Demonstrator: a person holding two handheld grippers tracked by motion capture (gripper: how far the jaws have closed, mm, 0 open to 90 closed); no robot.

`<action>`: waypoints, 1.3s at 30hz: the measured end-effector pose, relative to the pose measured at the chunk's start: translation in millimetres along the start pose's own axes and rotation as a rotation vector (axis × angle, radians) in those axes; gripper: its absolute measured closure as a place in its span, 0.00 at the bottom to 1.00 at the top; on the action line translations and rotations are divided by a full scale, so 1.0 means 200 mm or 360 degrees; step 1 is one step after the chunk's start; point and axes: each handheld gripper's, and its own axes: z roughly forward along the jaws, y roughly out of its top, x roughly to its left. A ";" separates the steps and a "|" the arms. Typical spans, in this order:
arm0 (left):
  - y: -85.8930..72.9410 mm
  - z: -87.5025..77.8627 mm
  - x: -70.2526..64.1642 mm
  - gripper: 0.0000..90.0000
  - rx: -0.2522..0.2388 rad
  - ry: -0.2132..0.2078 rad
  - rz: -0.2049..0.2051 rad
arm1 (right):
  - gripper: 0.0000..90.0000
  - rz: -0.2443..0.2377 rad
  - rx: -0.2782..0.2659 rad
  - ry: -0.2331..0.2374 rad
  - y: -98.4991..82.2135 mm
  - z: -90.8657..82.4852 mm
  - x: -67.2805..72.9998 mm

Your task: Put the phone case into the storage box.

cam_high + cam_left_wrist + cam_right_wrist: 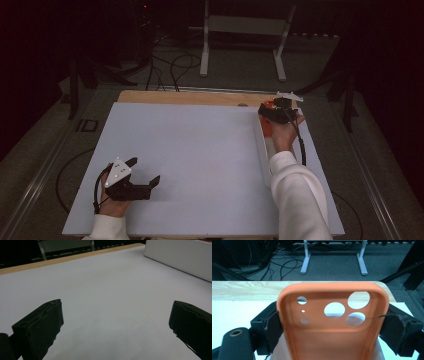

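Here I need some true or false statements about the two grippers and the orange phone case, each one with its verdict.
1. The right gripper is shut on the orange phone case. True.
2. The left gripper holds a second case. False: its jaws stand open with nothing between them.
3. The case has round camera holes. True.
4. The left gripper is at the table's far edge. False: it is near the near edge; the right gripper is at the far one.

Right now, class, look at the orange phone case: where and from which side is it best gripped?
Across its two long side edges, below the camera holes, coming from its bottom end. The right gripper already holds the phone case that way: a jaw presses each long rim, the stiffest part, and the open inside faces the camera.
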 end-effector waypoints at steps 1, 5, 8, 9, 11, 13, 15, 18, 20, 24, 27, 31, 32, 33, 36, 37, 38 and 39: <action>0.00 0.00 0.00 0.00 -0.0001 -0.0001 -0.0001 | 0.15 0.0001 -0.0003 0.0004 0.00 0.00 0.00; 0.00 0.00 0.00 0.00 -0.0001 -0.0001 -0.0001 | 0.13 0.0004 -0.0032 0.0038 0.01 -0.01 0.00; 0.00 0.00 0.00 0.00 -0.0002 -0.0002 0.0000 | 0.11 0.0002 -0.0049 0.0043 0.01 -0.02 0.00; 0.00 0.00 0.00 0.00 -0.0002 -0.0002 0.0001 | 0.10 0.0003 -0.0051 0.0039 0.01 -0.02 0.00; 0.00 0.00 0.00 0.00 -0.0002 -0.0002 0.0000 | 0.10 0.0011 -0.0058 0.0037 0.01 -0.02 -0.01; 0.00 0.00 0.00 0.00 -0.0003 -0.0001 -0.0001 | 0.10 0.0007 -0.0065 0.0038 0.01 -0.03 -0.01; 0.00 0.00 0.00 0.00 -0.0003 -0.0001 -0.0001 | 0.10 0.0008 -0.0070 0.0044 0.02 -0.03 -0.01; 0.00 0.00 0.00 0.00 -0.0002 -0.0003 0.0000 | 0.10 0.0008 -0.0077 0.0048 0.02 -0.04 -0.01; 0.00 0.00 0.00 0.00 -0.0002 -0.0003 0.0000 | 0.10 0.0007 -0.0081 0.0051 0.02 -0.05 -0.01; 0.00 0.00 0.00 0.00 -0.0004 -0.0004 -0.0001 | 0.10 0.0002 -0.0097 0.0068 0.03 -0.07 0.00; 0.00 0.00 0.00 0.00 -0.0002 -0.0006 0.0002 | 0.10 -0.0002 -0.0106 0.0078 0.04 -0.09 0.00; 0.00 0.00 -0.01 0.00 -0.0002 -0.0007 0.0001 | 0.10 -0.0030 -0.0103 0.0117 0.05 -0.11 0.00; 0.00 0.00 -0.01 0.00 -0.0002 -0.0007 0.0001 | 0.10 -0.0030 -0.0103 0.0117 0.05 -0.11 0.00; 0.00 0.00 0.00 0.00 -0.0002 -0.0007 0.0000 | 0.10 -0.0041 -0.0101 0.0124 0.05 -0.11 0.00; 0.00 0.00 -0.01 0.00 -0.0003 -0.0008 0.0000 | 0.10 -0.0065 -0.0093 0.0161 0.05 -0.13 0.02; 0.00 0.00 -0.01 0.00 -0.0003 -0.0007 -0.0001 | 0.10 -0.0068 -0.0089 0.0173 0.05 -0.13 0.02; 0.00 0.00 0.00 0.00 -0.0002 -0.0007 -0.0002 | 0.10 -0.0070 -0.0083 0.0184 0.05 -0.14 0.02; 0.00 0.00 0.00 0.00 -0.0002 -0.0007 -0.0002 | 0.10 -0.0071 -0.0079 0.0202 0.05 -0.14 0.02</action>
